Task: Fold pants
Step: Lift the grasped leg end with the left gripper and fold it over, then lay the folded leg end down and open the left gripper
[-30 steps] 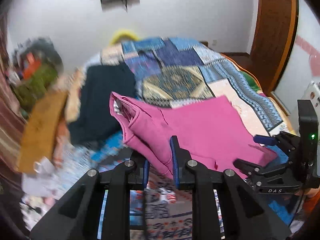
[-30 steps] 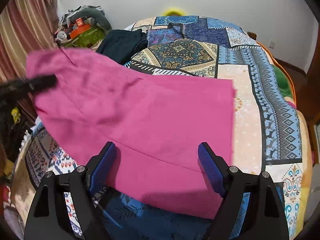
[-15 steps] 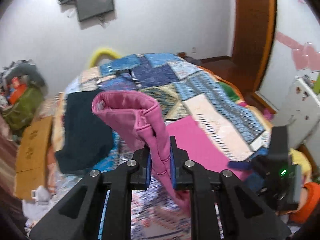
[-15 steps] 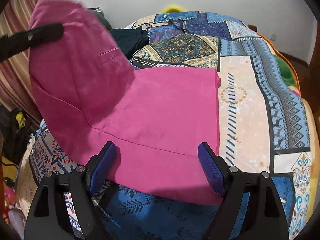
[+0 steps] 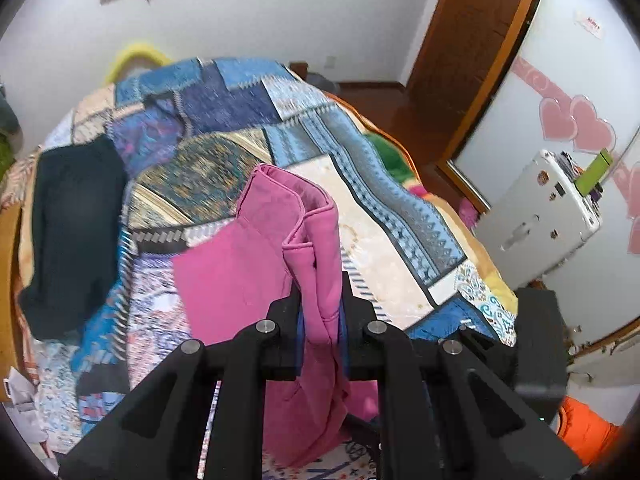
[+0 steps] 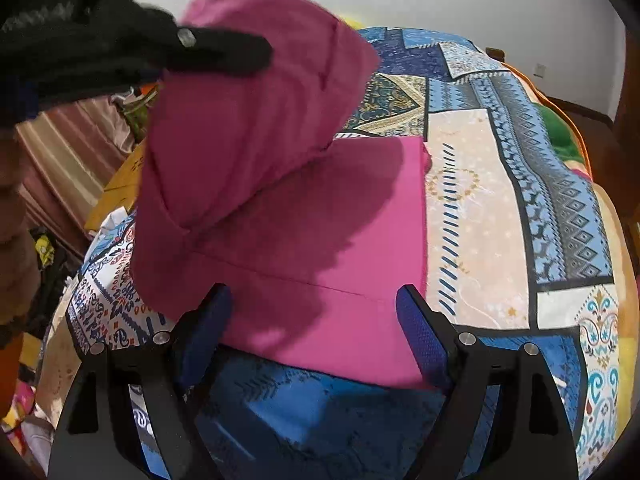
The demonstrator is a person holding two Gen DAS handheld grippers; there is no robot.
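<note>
1. Left of the pants: a dark cloth [image 5: 72,232] lying flat on the quilt [image 5: 400,216], apart from the pink.
2. Pink pants [image 5: 240,272] on the quilt, near its front edge. One part flat on the quilt, the other part lifted up and bent over above the flat part.
3. Left tongs [image 5: 320,320] pinching the lifted part of the pants. Blue pads nearly together, with a thick fold of pink squeezed between them. Jaws just been closing a bit tighter on that fold. Loose pink cloth hanging down under the jaws.
4. From the right camera: the left tongs [image 6: 224,56] blurry, up high above the flat part, holding the raised flap of the pants [image 6: 320,208].
5. Right tongs [image 6: 316,332] wide open at the front edge of the pants. Nothing pinched. Blue pads [image 6: 420,340] standing on either side of the pink edge; cannot tell if touching it.
6. Right of the pants: bare quilt [image 6: 480,208] with cream and blue patches.
7. Farther right of the pants, off the quilt: a white box [image 5: 536,224] and a brown door [image 5: 472,40].
</note>
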